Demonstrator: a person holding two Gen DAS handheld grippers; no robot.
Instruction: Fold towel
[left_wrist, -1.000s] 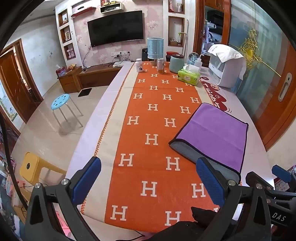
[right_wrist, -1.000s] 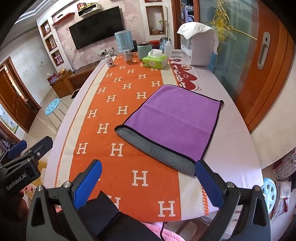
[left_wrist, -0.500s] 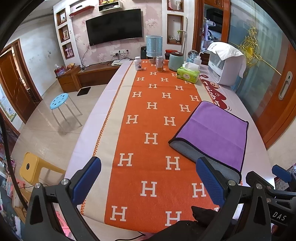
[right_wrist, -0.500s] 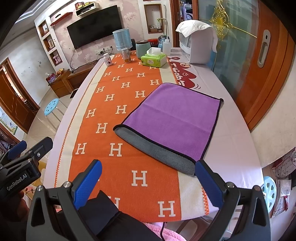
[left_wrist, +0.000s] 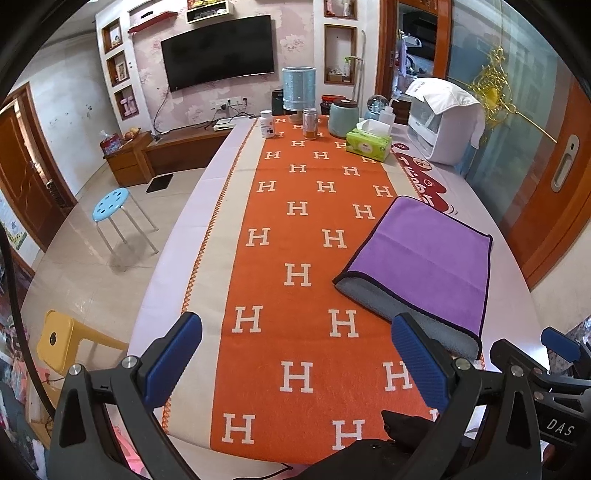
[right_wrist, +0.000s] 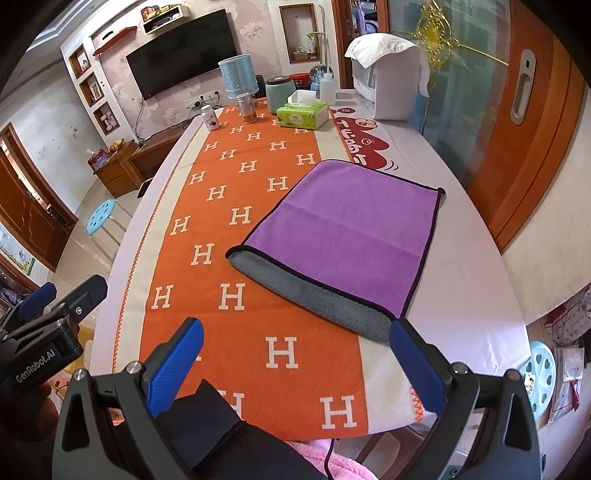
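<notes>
A purple towel (left_wrist: 428, 258) with a grey underside and dark trim lies folded once on the right side of the table; it also shows in the right wrist view (right_wrist: 347, 229). Its grey lower layer sticks out along the near edge. My left gripper (left_wrist: 295, 354) is open and empty, held above the near end of the orange runner, left of the towel. My right gripper (right_wrist: 295, 354) is open and empty, above the table's near edge, with the towel's near corner just past its right finger (right_wrist: 413, 358).
An orange H-pattern runner (left_wrist: 306, 236) covers the table's middle. At the far end stand a tissue box (left_wrist: 368, 143), jars (left_wrist: 310, 123), a blue cylinder (left_wrist: 299, 88) and a white appliance (left_wrist: 443, 125). A blue stool (left_wrist: 110, 203) and yellow stool (left_wrist: 55, 339) stand on the floor at left.
Both grippers stay open and empty and have drawn back slightly toward the near table edge. The towel has not moved.
</notes>
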